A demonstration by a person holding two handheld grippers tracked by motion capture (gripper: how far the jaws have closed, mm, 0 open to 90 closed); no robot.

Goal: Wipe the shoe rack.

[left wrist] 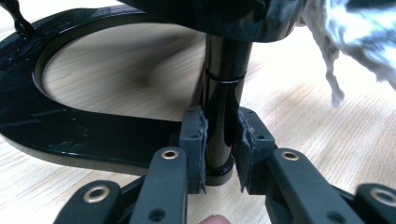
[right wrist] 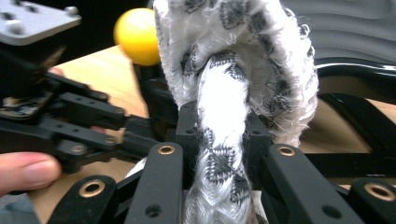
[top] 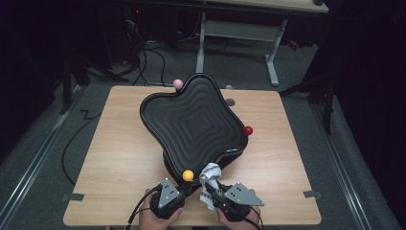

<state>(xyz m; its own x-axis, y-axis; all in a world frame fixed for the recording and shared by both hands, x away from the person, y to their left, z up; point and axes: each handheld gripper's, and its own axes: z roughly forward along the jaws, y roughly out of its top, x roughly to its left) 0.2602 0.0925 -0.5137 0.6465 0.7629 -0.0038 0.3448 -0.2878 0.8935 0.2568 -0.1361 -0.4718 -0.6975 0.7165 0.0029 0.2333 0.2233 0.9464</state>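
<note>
A black wavy-surfaced tray [top: 194, 124] stands tilted on a black stand in the middle of the wooden table. Small balls sit at its corners: yellow [top: 187, 175], red [top: 248, 130] and pink [top: 177, 84]. My left gripper [top: 186, 188] is at the tray's near corner, under the yellow ball. In the left gripper view it [left wrist: 219, 140] is shut on the stand's upright black post [left wrist: 223, 70], both pads pressed against it. My right gripper [right wrist: 219, 135] is shut on a white patterned cloth [right wrist: 233, 70]. The cloth [top: 209, 173] rises bunched beside the tray's near edge.
The stand's black ring base [left wrist: 28, 107] lies flat on the table [top: 119, 158] left of the post. A second table's legs [top: 273, 57] stand beyond the far edge. Tape marks [top: 73, 197] sit near the front corners. Bare wood lies on both sides of the tray.
</note>
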